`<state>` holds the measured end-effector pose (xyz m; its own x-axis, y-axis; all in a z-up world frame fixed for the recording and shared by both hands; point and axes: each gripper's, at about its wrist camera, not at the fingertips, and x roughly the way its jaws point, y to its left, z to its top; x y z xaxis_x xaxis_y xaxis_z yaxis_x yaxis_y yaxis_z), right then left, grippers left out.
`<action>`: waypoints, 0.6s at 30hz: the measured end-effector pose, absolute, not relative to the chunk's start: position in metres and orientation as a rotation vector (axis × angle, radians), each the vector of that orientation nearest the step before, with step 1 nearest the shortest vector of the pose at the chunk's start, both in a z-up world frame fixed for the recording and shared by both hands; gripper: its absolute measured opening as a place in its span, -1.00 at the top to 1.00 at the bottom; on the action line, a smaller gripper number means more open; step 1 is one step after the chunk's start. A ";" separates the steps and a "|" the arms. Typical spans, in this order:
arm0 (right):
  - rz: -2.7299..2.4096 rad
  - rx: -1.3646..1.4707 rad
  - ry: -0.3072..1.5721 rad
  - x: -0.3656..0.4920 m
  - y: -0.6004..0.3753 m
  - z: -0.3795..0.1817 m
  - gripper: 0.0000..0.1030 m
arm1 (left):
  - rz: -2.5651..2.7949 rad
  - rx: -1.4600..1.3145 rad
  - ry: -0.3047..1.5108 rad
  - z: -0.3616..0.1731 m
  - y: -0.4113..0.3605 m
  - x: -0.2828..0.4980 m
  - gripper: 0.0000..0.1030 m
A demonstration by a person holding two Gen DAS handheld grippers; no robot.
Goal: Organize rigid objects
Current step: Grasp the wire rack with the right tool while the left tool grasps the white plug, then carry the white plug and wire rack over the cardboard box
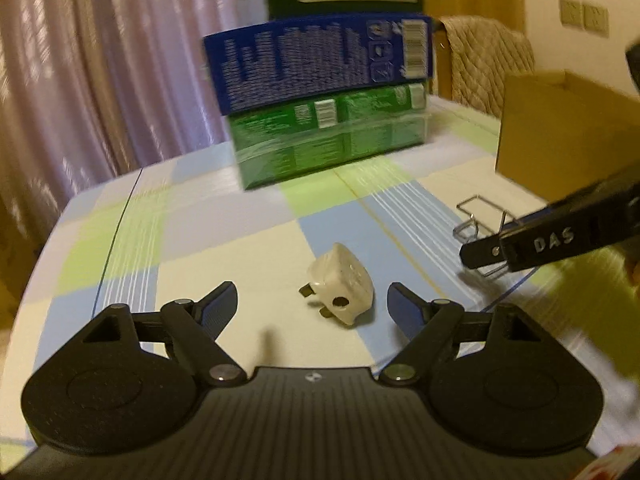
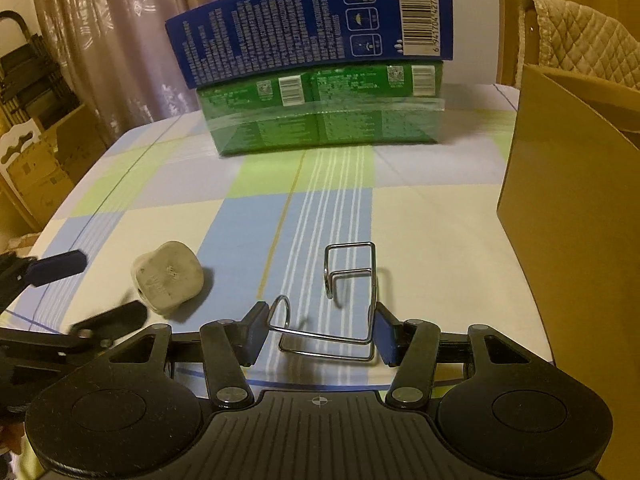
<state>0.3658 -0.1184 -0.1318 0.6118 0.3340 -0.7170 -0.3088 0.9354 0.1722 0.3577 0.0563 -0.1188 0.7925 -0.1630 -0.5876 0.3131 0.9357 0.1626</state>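
A white three-pin plug (image 1: 342,288) lies on the checked tablecloth between the open fingers of my left gripper (image 1: 312,304), untouched. It also shows in the right wrist view (image 2: 168,278), with the left gripper's fingers (image 2: 60,266) either side. A bent metal wire holder (image 2: 336,304) lies on the cloth between the fingers of my right gripper (image 2: 320,334). The pads sit close to its sides; contact is unclear. The holder also shows in the left wrist view (image 1: 480,220) beside the right gripper's finger (image 1: 520,248).
A stack of boxes, blue (image 2: 312,28) on green (image 2: 320,116), stands at the back of the table. An open cardboard box (image 2: 572,216) stands at the right. A curtain (image 1: 80,80) hangs behind, and a quilted chair back (image 1: 488,60) is at the far right.
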 end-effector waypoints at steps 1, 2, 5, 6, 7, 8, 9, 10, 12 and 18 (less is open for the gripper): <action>0.372 0.035 0.835 0.366 -0.119 -0.132 0.01 | -0.257 0.290 0.602 -0.121 0.052 0.360 -0.48; 0.374 0.039 0.836 0.367 -0.119 -0.132 0.01 | -0.257 0.329 0.598 -0.124 0.049 0.362 -0.44; 0.380 0.053 0.838 0.368 -0.119 -0.132 0.01 | -0.268 0.399 0.587 -0.131 0.041 0.367 -0.29; 0.381 0.057 0.839 0.368 -0.119 -0.131 0.01 | -0.276 0.409 0.589 -0.133 0.039 0.369 -0.23; 0.383 0.059 0.839 0.368 -0.119 -0.131 0.01 | -0.284 0.420 0.590 -0.135 0.037 0.370 -0.17; 0.384 0.060 0.839 0.369 -0.118 -0.132 0.01 | -0.292 0.434 0.590 -0.138 0.035 0.370 -0.16; 0.386 0.061 0.840 0.369 -0.117 -0.132 0.01 | -0.298 0.447 0.591 -0.140 0.033 0.371 -0.14; 0.387 0.061 0.841 0.369 -0.117 -0.132 0.01 | -0.297 0.461 0.589 -0.142 0.031 0.372 -0.08; 0.390 0.061 0.843 0.369 -0.116 -0.133 0.01 | -0.301 0.471 0.588 -0.145 0.028 0.375 0.03; 0.393 0.065 0.845 0.369 -0.115 -0.133 0.01 | -0.305 0.501 0.584 -0.147 0.021 0.376 0.15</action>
